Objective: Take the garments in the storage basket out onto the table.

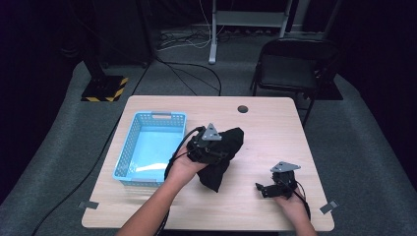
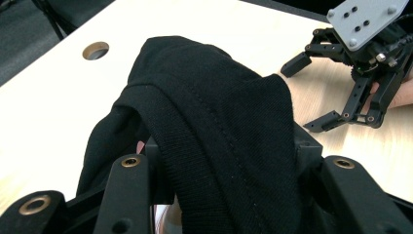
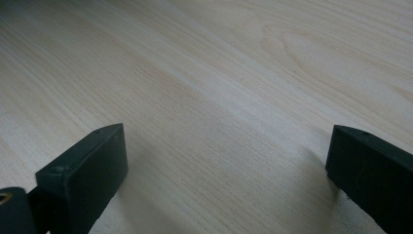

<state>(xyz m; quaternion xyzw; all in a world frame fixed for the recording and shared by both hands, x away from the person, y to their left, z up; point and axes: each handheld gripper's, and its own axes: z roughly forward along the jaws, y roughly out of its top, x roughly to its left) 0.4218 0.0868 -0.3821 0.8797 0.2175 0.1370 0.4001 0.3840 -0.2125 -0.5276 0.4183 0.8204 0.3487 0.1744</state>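
Dim room, grey carpet [image 1: 373, 147], folding chair [image 1: 295, 64].

Black tool [image 1: 215, 147], grey 3-cornered plate [image 1: 211, 132]

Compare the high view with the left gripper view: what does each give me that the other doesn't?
High view alone: the blue basket, empty, left of the left gripper, plus the folding chair beyond the table.

Left gripper view alone: close detail of the black cloth, bunched and clamped between that gripper's jaws, its stitched hem running across the fold.

Both: the cloth, the round hole in the tabletop, and the right gripper standing open, apart from the cloth.
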